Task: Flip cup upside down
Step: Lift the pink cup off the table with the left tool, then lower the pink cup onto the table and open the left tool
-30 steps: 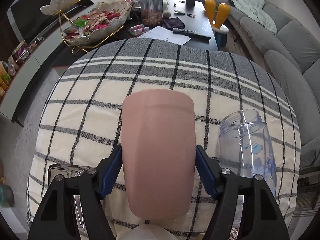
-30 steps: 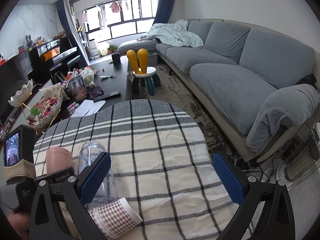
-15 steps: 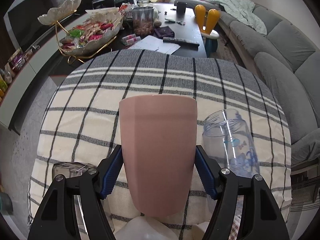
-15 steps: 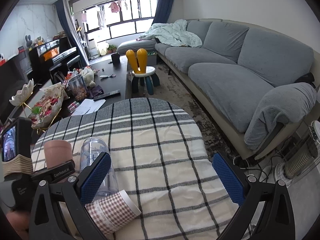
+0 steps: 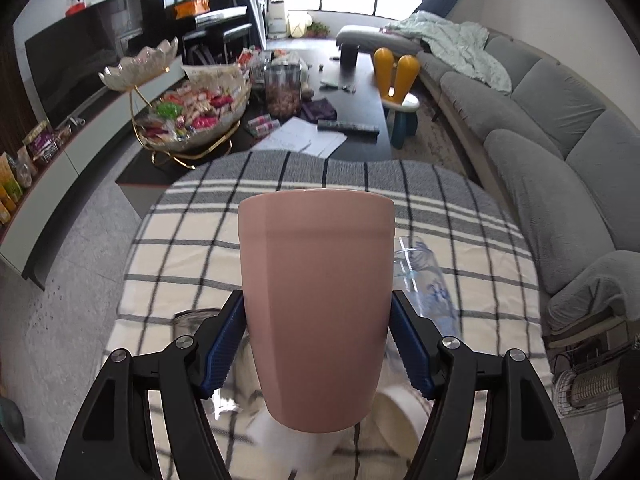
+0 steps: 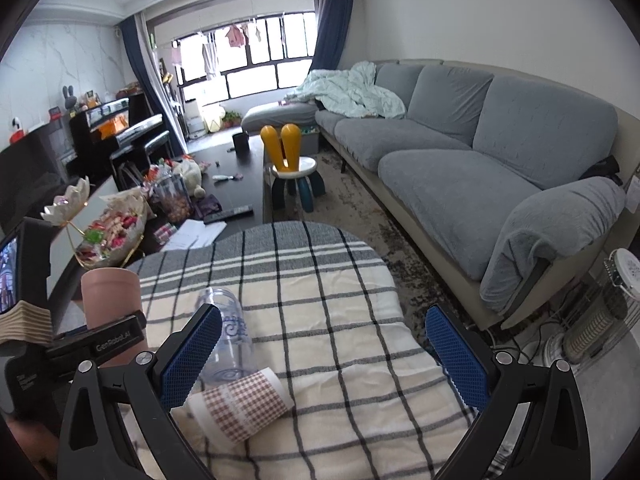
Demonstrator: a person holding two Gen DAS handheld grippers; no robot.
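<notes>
The left gripper (image 5: 318,344) is clamped on the pink cup (image 5: 316,304), its blue pads pressing the lower half of the wall from both sides, and the cup is held upright above the checked desk (image 5: 460,216), rim at the top. The step in hand looks like the turn itself: roll the wrist steadily so the rim comes round to face down, with the squeeze firm, since the tapered wall could slide out through the pads. Just to the right stands a clear bottle (image 5: 424,288), and a checked paper cup (image 6: 240,404) lies on its side near it, so the turn needs room on that side. The right gripper (image 6: 320,356) hangs wide open, holding nothing
</notes>
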